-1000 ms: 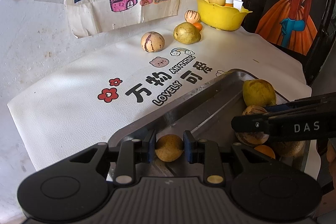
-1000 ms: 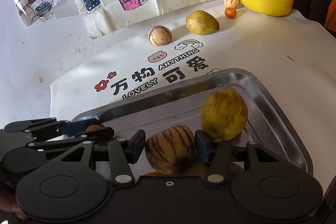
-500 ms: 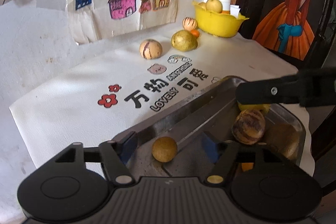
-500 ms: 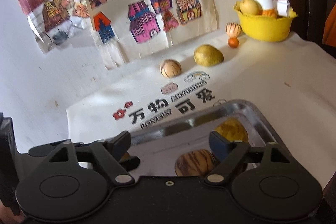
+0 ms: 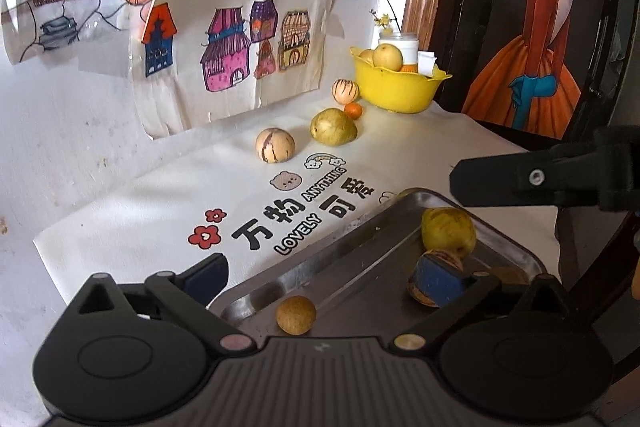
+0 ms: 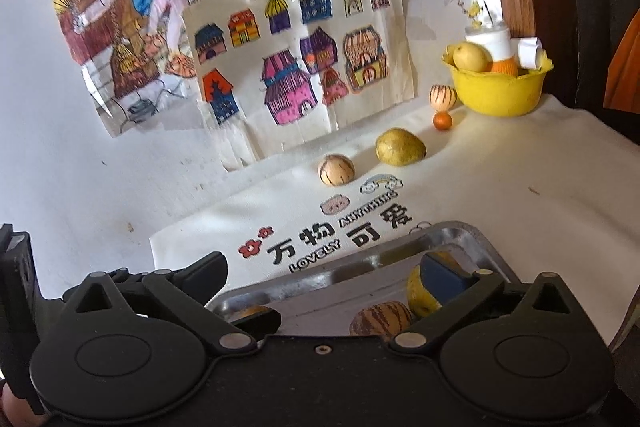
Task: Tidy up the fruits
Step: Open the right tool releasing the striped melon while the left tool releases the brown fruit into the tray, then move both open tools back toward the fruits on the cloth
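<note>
Both tongs are released and nothing is grasped: the left gripper [image 5: 326, 277] and the right gripper [image 6: 332, 273] are held wide apart above the metal tray [image 5: 400, 203]. A small round fruit [image 5: 296, 314], a yellow pear [image 5: 449, 231] and a striped fruit [image 6: 380, 319] are placed in the tray. Another striped fruit [image 5: 275, 145] and a pear [image 5: 333, 127] are left on the white mat [image 5: 140, 211]. A risk is judged: the round fruit can be rolled if the tray is bumped.
</note>
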